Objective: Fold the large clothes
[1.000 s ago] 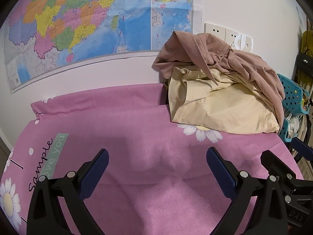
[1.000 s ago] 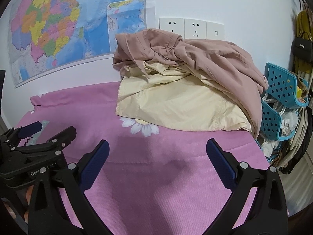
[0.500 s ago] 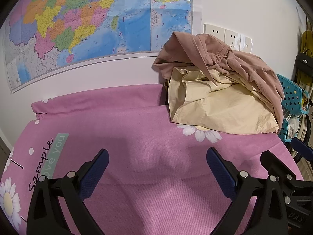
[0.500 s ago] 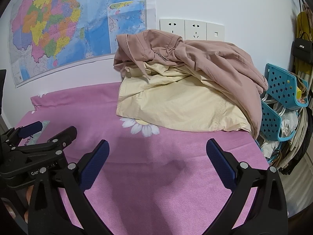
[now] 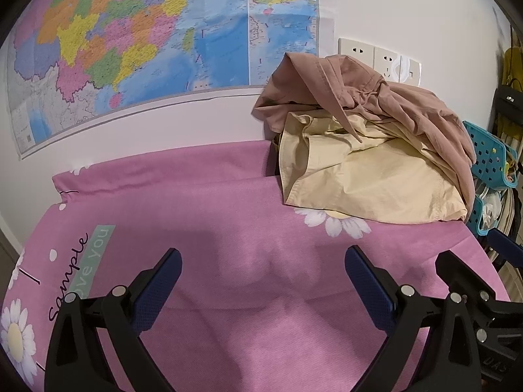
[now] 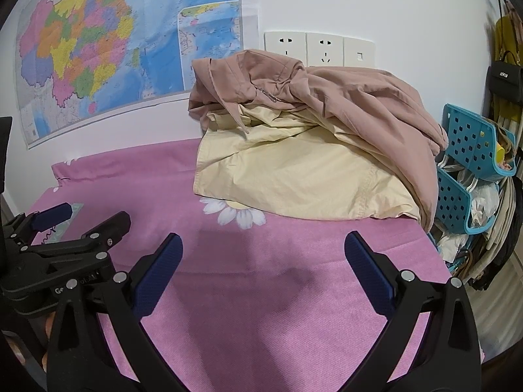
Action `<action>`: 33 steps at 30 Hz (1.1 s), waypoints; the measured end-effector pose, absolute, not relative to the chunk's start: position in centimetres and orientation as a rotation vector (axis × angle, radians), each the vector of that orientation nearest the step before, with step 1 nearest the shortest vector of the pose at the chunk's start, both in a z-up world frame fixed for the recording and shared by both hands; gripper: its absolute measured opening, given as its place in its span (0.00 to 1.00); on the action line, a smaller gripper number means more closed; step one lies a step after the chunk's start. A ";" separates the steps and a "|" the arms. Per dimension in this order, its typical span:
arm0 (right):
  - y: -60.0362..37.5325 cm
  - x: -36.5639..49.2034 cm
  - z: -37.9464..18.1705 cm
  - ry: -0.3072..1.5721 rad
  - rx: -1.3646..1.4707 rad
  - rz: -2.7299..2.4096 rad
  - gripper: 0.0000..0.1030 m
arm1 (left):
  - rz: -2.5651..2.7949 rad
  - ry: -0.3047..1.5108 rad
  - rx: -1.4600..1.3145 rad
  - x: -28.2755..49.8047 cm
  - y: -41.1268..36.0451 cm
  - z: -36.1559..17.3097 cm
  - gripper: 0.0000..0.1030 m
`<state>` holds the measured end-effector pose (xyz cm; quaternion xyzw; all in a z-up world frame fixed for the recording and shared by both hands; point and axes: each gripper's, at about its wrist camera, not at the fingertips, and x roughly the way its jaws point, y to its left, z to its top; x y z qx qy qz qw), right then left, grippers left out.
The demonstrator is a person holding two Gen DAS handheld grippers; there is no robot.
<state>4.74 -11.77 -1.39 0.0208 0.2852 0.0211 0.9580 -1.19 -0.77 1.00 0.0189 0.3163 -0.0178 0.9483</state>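
Left wrist view: left gripper [image 5: 263,266], fingers spread wide, nothing between them, low centre of frame over the pink daisy-print sheet [image 5: 202,228]. Clothes pile in the upper right of frame, against the wall: pinkish-brown garment [image 5: 392,98] draped over a cream garment [image 5: 366,176], the cream hem running roughly left to right along the pile's near edge. Pile lies ahead and to the right of these tongs, well apart. Part of the right gripper [image 5: 470,281] shows at lower right, on the pile's side. Wall map [image 5: 130,42] fills the upper left. Right wrist view: right gripper [image 6: 263,261], likewise released and empty, low centre of frame. Cream garment [image 6: 294,179] sits almost straight ahead, upper centre, its near hem broadside to the tongs; pinkish-brown garment [image 6: 343,94] on top, trailing down the right edge. Left gripper [image 6: 75,225] at lower left, farther from the pile. Judgement: the right tongs are the nearer, better aligned to reach first. Blue baskets [image 6: 470,150] at right edge.
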 end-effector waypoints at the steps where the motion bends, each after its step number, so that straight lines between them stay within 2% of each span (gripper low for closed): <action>1: -11.8 4.8 -1.4 0.580 0.044 0.045 0.95 | -0.034 0.643 0.038 -1.2 -0.8 1.0 0.94; 20: -12.1 5.9 -1.2 0.567 0.033 0.078 0.95 | -0.047 0.630 0.031 0.0 -0.9 1.7 0.94; 25: -12.5 6.7 -0.3 0.485 0.017 0.149 0.95 | -0.078 0.646 0.014 1.6 -0.9 1.8 0.94; 33: -13.0 14.7 3.6 0.418 -0.203 0.125 0.95 | -0.079 0.651 0.032 5.6 -1.0 1.9 0.94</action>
